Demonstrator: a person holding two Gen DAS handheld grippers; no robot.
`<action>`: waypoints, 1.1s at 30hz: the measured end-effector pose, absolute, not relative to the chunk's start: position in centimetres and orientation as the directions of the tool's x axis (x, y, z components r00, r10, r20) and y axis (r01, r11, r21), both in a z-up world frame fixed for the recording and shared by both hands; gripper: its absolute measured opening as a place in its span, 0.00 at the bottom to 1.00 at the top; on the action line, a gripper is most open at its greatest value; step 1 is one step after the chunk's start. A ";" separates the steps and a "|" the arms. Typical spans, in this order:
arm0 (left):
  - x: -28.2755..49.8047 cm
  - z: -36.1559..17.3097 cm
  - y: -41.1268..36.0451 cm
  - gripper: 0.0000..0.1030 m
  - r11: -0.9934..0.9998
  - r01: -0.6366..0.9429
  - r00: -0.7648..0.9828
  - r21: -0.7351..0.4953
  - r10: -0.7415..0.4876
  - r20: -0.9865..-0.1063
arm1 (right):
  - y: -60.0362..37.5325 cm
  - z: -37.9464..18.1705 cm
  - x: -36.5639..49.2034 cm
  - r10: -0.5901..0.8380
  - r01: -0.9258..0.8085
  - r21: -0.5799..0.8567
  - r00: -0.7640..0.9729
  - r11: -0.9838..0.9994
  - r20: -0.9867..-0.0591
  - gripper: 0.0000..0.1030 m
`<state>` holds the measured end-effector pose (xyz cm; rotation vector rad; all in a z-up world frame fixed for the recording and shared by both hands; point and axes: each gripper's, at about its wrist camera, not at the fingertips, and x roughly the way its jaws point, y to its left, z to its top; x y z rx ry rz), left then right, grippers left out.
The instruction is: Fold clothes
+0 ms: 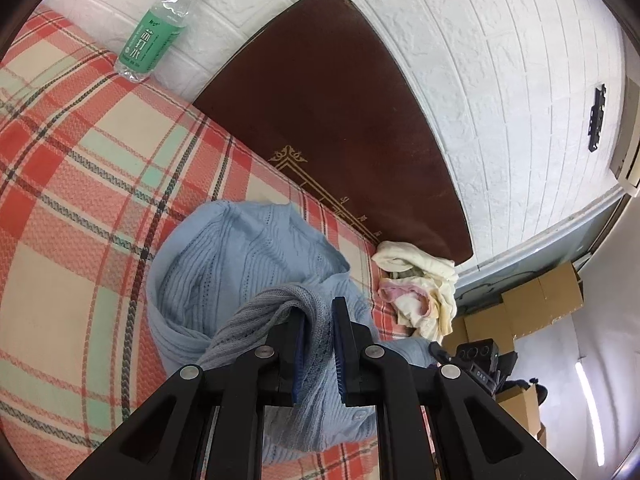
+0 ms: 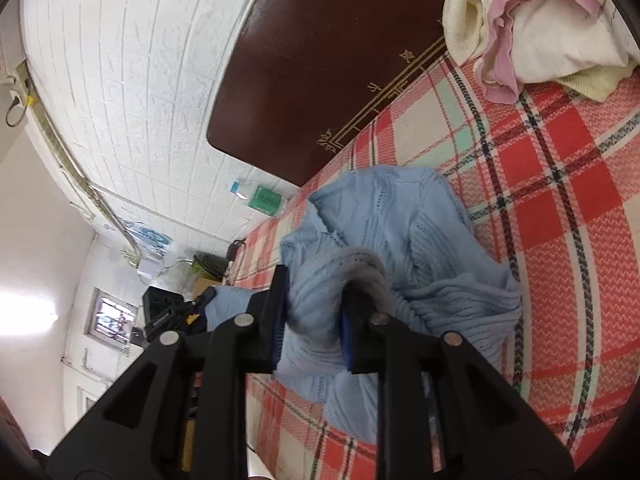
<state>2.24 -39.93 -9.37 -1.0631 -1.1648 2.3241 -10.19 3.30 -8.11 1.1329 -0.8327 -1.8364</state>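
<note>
A light blue knit sweater (image 1: 240, 256) lies bunched on the plaid bed cover (image 1: 80, 160). My left gripper (image 1: 320, 312) is shut on a fold of the sweater, with knit fabric draped over its left finger. In the right wrist view the sweater (image 2: 420, 240) is heaped in front of my right gripper (image 2: 316, 284), which is shut on another bunch of it. A cream and pink garment (image 1: 420, 288) lies crumpled near the headboard; it also shows in the right wrist view (image 2: 540, 24).
A dark brown headboard (image 1: 340, 112) leans on the white brick-pattern wall (image 1: 500, 60). A green-labelled water bottle (image 1: 156, 36) lies at the bed's edge by the wall. Cardboard boxes (image 1: 540, 300) and a black device (image 1: 476, 356) stand beside the bed.
</note>
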 end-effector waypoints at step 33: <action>-1.1 -11.7 -40.4 0.54 -0.502 0.074 -0.642 -0.862 0.637 -0.426 | -9.7 -8.3 -9.6 -0.818 0.600 0.614 -0.127 -0.514 -0.561 0.62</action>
